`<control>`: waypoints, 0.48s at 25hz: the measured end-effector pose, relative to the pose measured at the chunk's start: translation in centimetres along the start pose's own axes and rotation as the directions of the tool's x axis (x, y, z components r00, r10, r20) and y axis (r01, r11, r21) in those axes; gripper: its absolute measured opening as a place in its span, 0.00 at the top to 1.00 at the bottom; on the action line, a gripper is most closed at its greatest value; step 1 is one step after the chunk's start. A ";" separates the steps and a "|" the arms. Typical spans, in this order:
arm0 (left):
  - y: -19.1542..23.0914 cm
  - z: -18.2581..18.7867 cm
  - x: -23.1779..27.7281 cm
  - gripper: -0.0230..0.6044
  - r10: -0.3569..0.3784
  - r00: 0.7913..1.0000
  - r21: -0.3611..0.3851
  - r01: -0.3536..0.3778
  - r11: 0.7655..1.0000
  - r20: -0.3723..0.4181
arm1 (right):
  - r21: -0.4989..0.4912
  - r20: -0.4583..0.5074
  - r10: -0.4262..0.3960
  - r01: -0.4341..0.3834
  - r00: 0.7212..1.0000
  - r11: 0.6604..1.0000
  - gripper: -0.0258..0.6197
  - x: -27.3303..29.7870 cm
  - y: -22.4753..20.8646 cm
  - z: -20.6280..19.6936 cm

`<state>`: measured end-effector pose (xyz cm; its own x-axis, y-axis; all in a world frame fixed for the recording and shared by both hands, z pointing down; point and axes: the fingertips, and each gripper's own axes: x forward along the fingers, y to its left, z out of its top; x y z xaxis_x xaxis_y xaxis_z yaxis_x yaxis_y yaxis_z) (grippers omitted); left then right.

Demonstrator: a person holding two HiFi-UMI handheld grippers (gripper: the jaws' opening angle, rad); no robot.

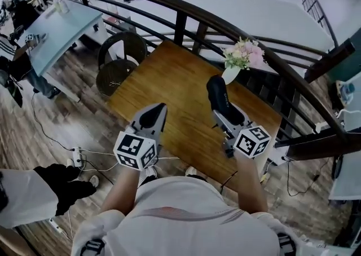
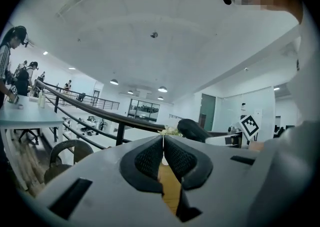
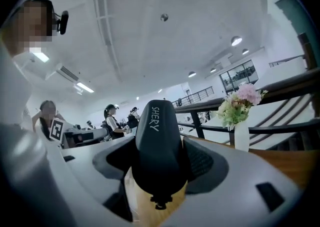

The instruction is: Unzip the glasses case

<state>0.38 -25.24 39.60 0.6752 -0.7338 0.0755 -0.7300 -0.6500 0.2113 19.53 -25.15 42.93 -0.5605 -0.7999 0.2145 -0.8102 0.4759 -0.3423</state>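
Observation:
The black glasses case (image 1: 216, 95) is held up in the air over the wooden table (image 1: 169, 74). My right gripper (image 1: 225, 113) is shut on its lower part. In the right gripper view the case (image 3: 157, 146) stands upright between both pads, lettering on its upper part, and its small zipper pull (image 3: 159, 204) hangs at the bottom end. My left gripper (image 1: 155, 114) is shut and empty, held level to the left of the case and apart from it. In the left gripper view its jaws (image 2: 163, 143) meet, with the case (image 2: 192, 130) beyond them to the right.
A white vase of pink flowers (image 1: 241, 57) stands at the table's far edge, close behind the case. A dark curved railing (image 1: 186, 7) runs behind the table. A round wicker chair (image 1: 118, 60) sits at the table's left. Cables lie on the floor at lower left.

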 end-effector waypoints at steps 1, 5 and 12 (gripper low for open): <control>-0.3 0.3 0.0 0.93 -0.016 1.000 -0.005 0.016 1.000 0.009 | 0.007 0.013 0.014 -0.014 1.000 1.000 0.42 -0.2 0.5 0.5; -2.8 1.3 -0.3 0.93 -0.217 0.974 -0.079 0.221 0.972 0.060 | 0.086 0.076 0.169 -0.175 0.983 0.981 0.42 -1.0 4.0 2.2; -8.0 5.2 -2.9 0.53 -0.661 0.695 -0.228 0.718 0.658 0.283 | 0.332 0.226 0.650 -0.685 0.725 0.648 0.41 -3.5 13.8 4.5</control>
<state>3.73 -18.98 32.64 0.9217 -0.1363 -0.3632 0.0291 -0.9093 0.4151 11.15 -17.40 33.37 -0.8948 -0.3531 -0.2734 -0.0844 0.7349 -0.6729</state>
